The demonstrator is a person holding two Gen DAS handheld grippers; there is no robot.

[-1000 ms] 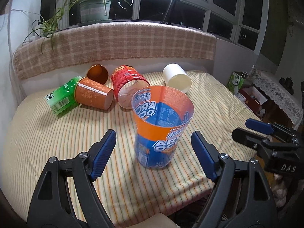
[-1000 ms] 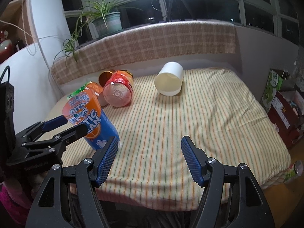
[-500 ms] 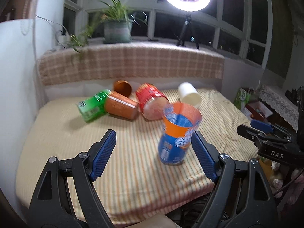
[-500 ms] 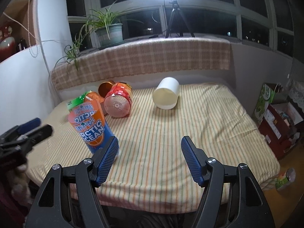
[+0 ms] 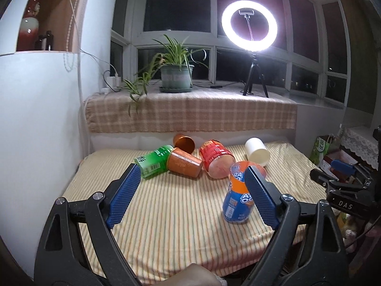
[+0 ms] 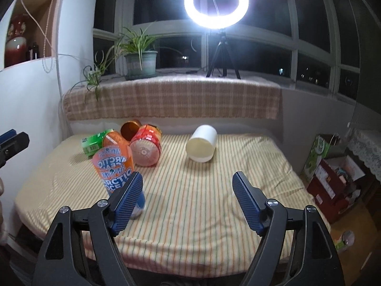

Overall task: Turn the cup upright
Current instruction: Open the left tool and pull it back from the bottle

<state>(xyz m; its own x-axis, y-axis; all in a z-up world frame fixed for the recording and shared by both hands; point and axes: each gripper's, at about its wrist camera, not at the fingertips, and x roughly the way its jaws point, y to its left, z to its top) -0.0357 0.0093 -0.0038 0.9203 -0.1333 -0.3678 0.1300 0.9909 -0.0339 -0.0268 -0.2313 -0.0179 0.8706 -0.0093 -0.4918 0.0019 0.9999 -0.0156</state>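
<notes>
An orange and blue "Arctic Ocean" cup (image 5: 235,196) stands upright, mouth up, near the front of the striped table; it also shows in the right wrist view (image 6: 114,169). My left gripper (image 5: 190,197) is open and empty, pulled back from the cup, which sits partly behind its right finger. My right gripper (image 6: 188,201) is open and empty, with the cup just behind its left finger. The right gripper shows at the right edge of the left wrist view (image 5: 343,186).
Lying on their sides at the back are a green cup (image 5: 153,160), a brown cup (image 5: 184,163), a copper cup (image 5: 183,143), a red cup (image 5: 215,158) and a white cup (image 5: 257,151). The striped table (image 5: 166,214) drops off at the front. Boxes (image 6: 333,174) stand on the floor at right.
Both grippers have drawn back and up from the upright orange and blue cup, which stays standing. The view now takes in more of the room.
</notes>
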